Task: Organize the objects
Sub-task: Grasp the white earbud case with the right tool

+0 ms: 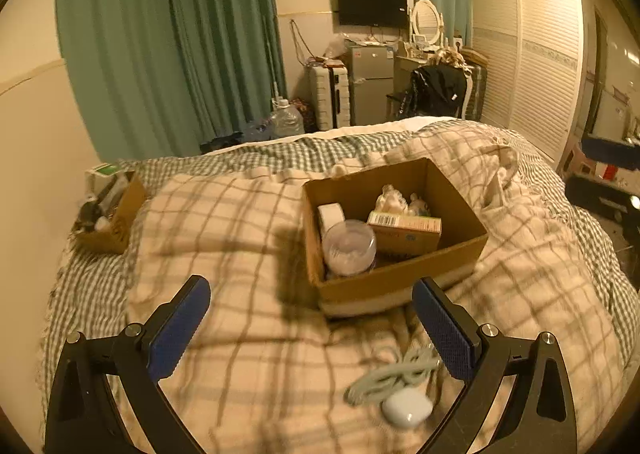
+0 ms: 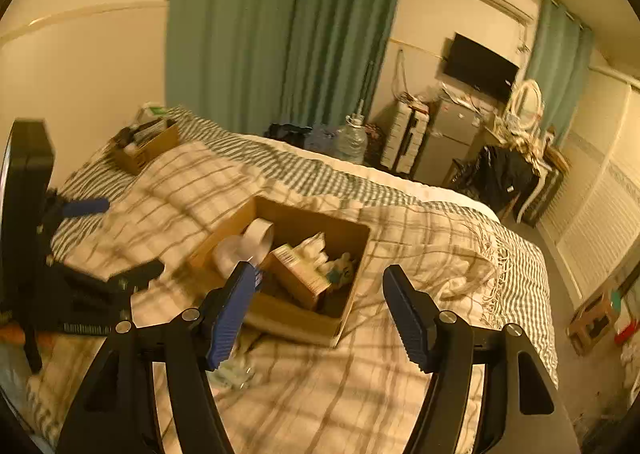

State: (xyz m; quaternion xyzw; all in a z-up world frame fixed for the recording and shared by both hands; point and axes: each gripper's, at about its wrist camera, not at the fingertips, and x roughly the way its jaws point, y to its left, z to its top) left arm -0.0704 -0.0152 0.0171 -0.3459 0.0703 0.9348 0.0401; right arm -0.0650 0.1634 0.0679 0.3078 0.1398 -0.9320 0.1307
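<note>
Nearest your left gripper point(image 1: 311, 328), at about 5 o'clock in its view, lie a small white earbud-style case point(image 1: 407, 407) and, touching it on the far side, a loosely coiled pale cable point(image 1: 394, 376). Both rest on the plaid blanket point(image 1: 240, 214) of the bed, just short of the open cardboard box point(image 1: 400, 286) at 12 o'clock. Your left gripper's jaws stand wide apart and hold nothing; the right gripper point(image 2: 316, 314) is likewise spread and empty, hovering over the box's near corner.

My read is that the case and the cable are the loose things left to put away, and the box, already holding a clear lidded jar point(image 1: 349, 248), a roll of tape point(image 1: 331, 216), a small carton point(image 1: 404, 232) and some soft toys point(image 1: 394, 200), is where they go.

- Turn the left gripper toward 5 o'clock so the case sits between the pads, not under one finger.
- Come down gently: the blanket is soft and the smooth case will likely slide or sink.
- Close across its narrow sides and keep the cable out of the jaws, or it may drag along.
- Lift clear of the box wall and set it in the free space at the right, beside the carton.
- Keep the right gripper off to 3 o'clock so the two do not meet above the box.

A second box point(image 1: 116, 214) stands well apart at 10 o'clock.
</note>
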